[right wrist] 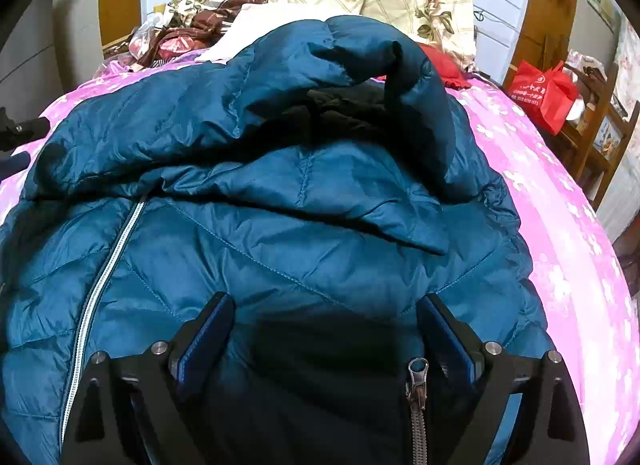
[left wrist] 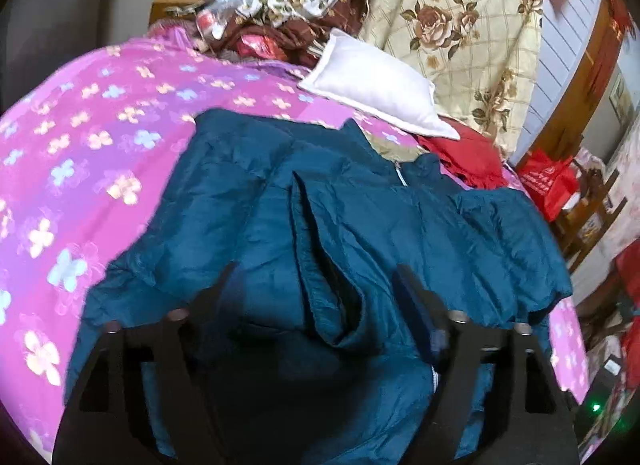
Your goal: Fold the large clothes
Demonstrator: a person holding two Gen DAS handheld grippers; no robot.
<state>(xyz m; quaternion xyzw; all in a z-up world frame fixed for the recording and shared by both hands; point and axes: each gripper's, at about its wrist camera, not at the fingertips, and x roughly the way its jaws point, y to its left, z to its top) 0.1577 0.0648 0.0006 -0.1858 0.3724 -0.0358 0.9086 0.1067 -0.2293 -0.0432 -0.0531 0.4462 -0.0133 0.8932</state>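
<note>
A teal quilted puffer jacket (left wrist: 344,221) lies spread on a bed with a pink flowered sheet (left wrist: 92,153). My left gripper (left wrist: 316,269) is open just above the jacket, with a raised fold of fabric between its fingers. In the right wrist view the jacket (right wrist: 280,193) fills the frame, its hood (right wrist: 304,77) rumpled at the far end and its white zipper (right wrist: 104,265) running down the left. My right gripper (right wrist: 326,301) is open over the jacket's lower front, with a metal zipper pull (right wrist: 416,381) near its right finger. Neither holds anything.
A white pillow (left wrist: 372,85) and a red garment (left wrist: 468,157) lie beyond the jacket. A cream rose-print quilt (left wrist: 460,25) and brown bedding are piled at the headboard. A red bag (right wrist: 544,93) sits on a wooden chair to the bed's right.
</note>
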